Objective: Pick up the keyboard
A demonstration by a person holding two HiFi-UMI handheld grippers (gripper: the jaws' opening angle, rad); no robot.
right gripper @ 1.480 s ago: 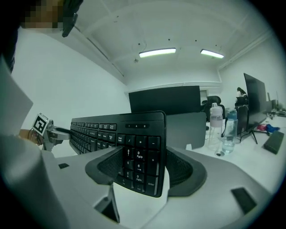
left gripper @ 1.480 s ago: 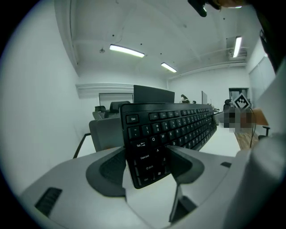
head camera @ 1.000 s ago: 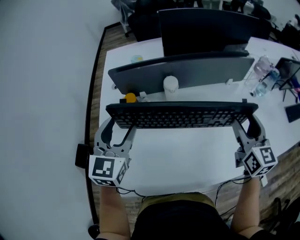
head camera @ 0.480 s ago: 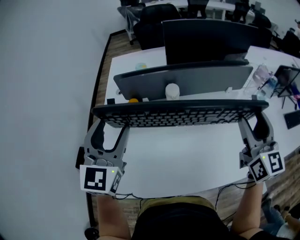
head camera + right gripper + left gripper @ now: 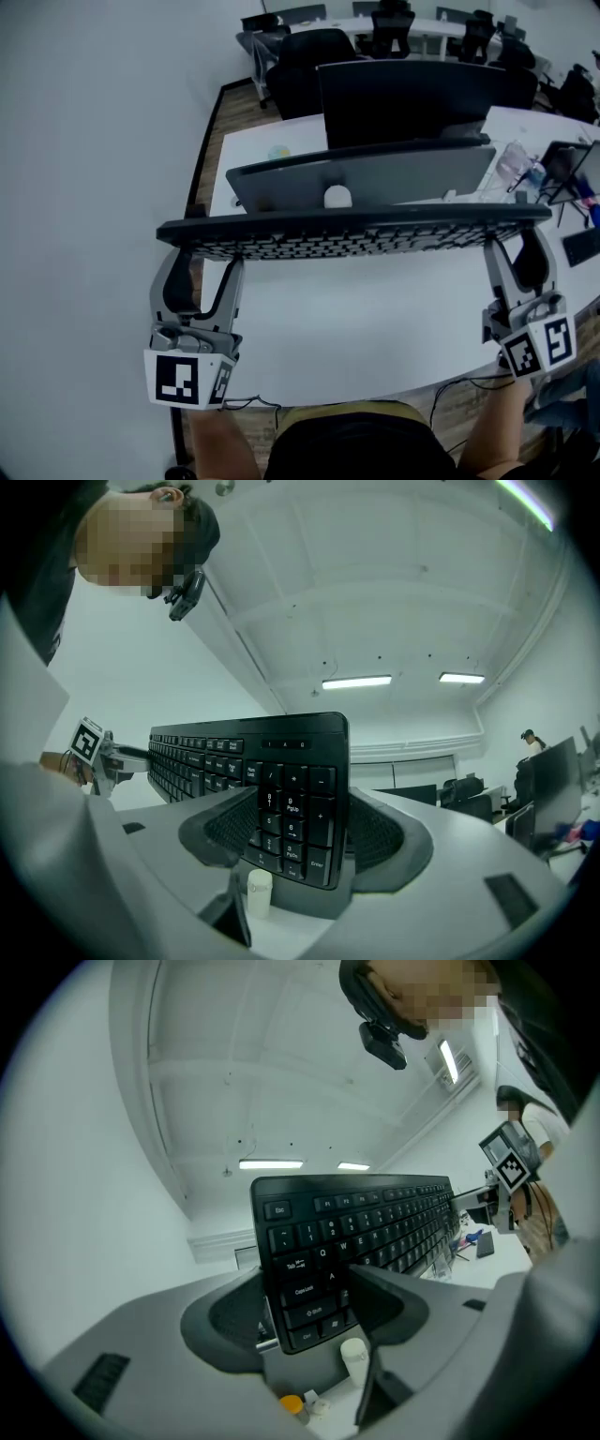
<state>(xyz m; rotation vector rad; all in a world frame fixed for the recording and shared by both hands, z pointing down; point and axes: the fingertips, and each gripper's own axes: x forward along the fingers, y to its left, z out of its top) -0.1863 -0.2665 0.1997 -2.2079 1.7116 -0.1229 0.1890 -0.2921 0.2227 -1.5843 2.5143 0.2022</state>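
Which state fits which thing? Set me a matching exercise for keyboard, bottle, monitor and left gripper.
Things:
1 keyboard
2 bottle
3 monitor
4 left gripper

States:
A stands on the table, in front of the divider
B shut on the keyboard's Esc end
C held off the table
D behind the divider

Pairs: 1-C, 2-A, 3-D, 4-B
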